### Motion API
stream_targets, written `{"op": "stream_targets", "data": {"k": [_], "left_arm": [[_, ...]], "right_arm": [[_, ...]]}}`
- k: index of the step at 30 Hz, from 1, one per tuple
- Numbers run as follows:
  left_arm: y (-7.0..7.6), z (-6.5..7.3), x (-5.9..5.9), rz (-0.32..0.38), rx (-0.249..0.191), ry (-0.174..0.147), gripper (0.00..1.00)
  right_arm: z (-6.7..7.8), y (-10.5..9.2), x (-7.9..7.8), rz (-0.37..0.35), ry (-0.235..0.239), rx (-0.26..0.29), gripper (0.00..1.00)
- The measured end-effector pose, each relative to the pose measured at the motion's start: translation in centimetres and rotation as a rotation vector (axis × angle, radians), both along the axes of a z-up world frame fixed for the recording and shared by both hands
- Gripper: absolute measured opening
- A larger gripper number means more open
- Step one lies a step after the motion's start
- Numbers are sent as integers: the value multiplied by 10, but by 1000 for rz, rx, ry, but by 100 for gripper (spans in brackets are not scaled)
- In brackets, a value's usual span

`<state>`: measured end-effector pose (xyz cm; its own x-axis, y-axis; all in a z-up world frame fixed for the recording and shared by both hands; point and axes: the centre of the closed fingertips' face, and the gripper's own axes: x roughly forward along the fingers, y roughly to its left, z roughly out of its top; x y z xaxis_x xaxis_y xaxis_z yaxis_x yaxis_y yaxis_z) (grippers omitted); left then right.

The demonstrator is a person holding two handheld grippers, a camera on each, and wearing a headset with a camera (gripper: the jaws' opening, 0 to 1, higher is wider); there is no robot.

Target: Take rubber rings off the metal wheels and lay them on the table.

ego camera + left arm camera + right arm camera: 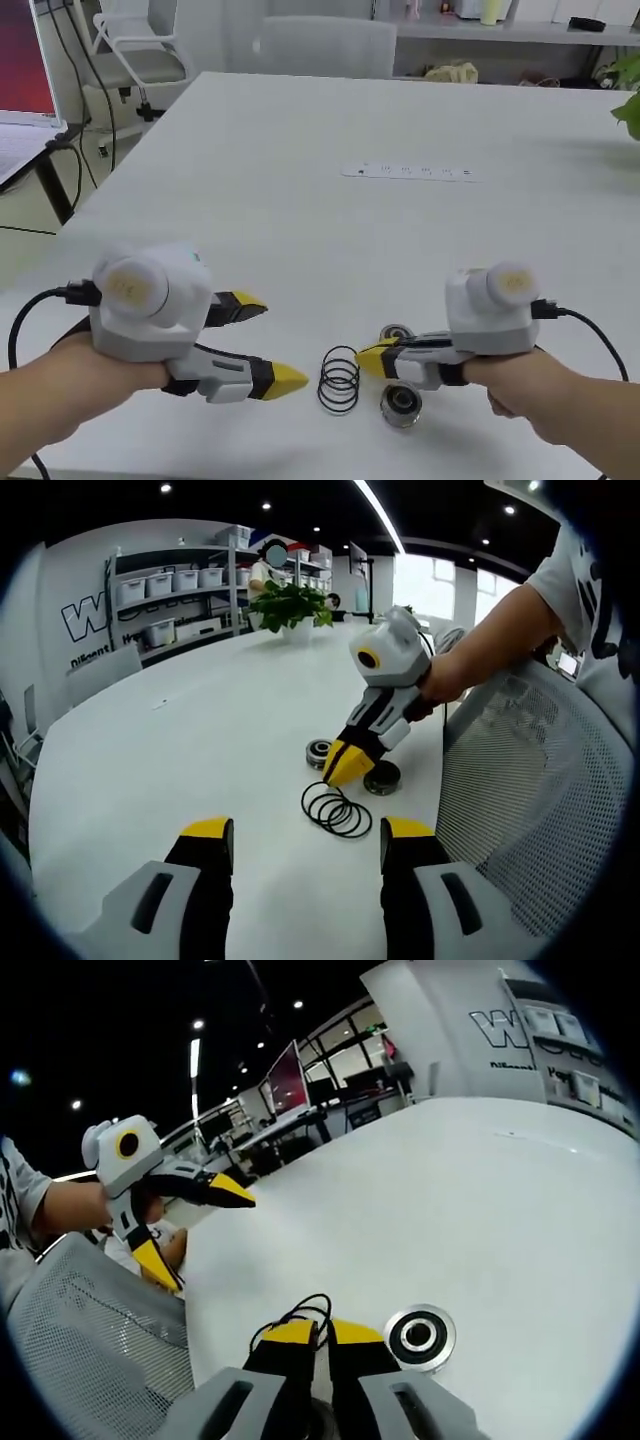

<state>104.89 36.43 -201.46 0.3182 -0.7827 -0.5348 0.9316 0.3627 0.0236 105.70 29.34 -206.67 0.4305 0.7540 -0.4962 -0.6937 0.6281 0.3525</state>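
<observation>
A loose pile of black rubber rings [338, 381] lies on the white table [300, 180] near its front edge, between the two hand-held grippers. Just right of the pile are two metal wheels: one [401, 404] lies flat nearest the person, and the other [396, 331] sits a little farther back, partly hidden behind the right gripper [368, 360]. The right gripper reaches in low from the right, its yellow tip at the right edge of the rings and between the two wheels. In the right gripper view its fingers [290, 1335] are pressed almost together, with black loops showing just beyond the tips. Whether a ring is caught between them cannot be told. The left gripper [272, 342] is held above the table to the left of the pile, apart from it and pointed toward it. Its fingers [207, 832] are spread wide with nothing between them. A person's hand and forearm grip each tool from the near side, with a black cable trailing from each. Farther up the table lies a white power strip [405, 171], well apart from the work. A grey chair [320, 45] stands at the far end, and a leafy potted plant [290, 605] sits toward the far right corner.
</observation>
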Motion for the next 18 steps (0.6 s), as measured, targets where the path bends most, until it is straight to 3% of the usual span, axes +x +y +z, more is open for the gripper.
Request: {"op": "stream_targets", "data": {"k": [6, 18], "left_arm": [[-2, 1, -2, -2, 1, 0, 57], [-8, 7, -3, 2, -19, 1, 57]], "right_arm": [[4, -1, 1, -2, -14, 5, 9], [31, -9, -5, -24, -42, 50, 18]]}}
